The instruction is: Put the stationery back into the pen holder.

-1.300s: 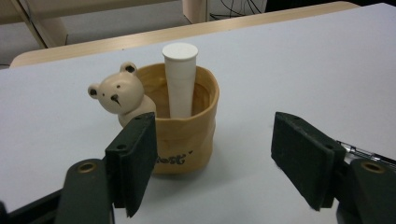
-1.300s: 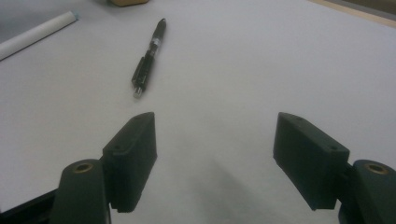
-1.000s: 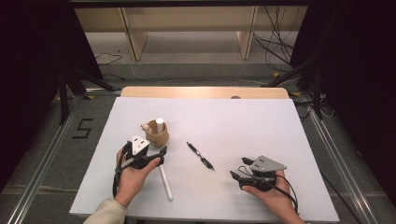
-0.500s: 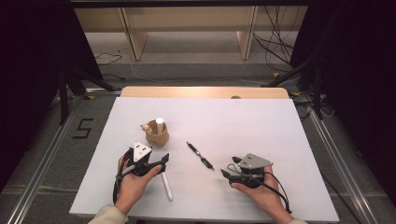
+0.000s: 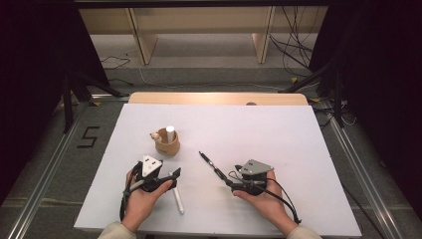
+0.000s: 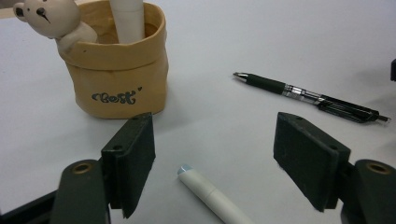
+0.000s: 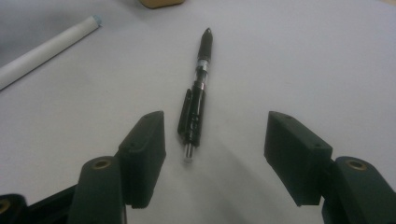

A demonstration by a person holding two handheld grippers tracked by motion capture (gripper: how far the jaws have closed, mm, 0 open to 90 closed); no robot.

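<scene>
1. White board [image 5: 278,134] covers the table, with a tan pen pouch [image 5: 167,143] as landmark; one white marker [image 5: 170,133] already stands upright inside it.
2. Left gripper [image 6: 212,163], jaws spread and empty, straddles a second white marker [image 6: 212,198] lying just in front of the pouch, likely to pick it up.
3. Right gripper [image 7: 212,154], also wide open, lines up on the black pen [image 7: 196,105] lying to the pouch's right, apart from it.
</scene>
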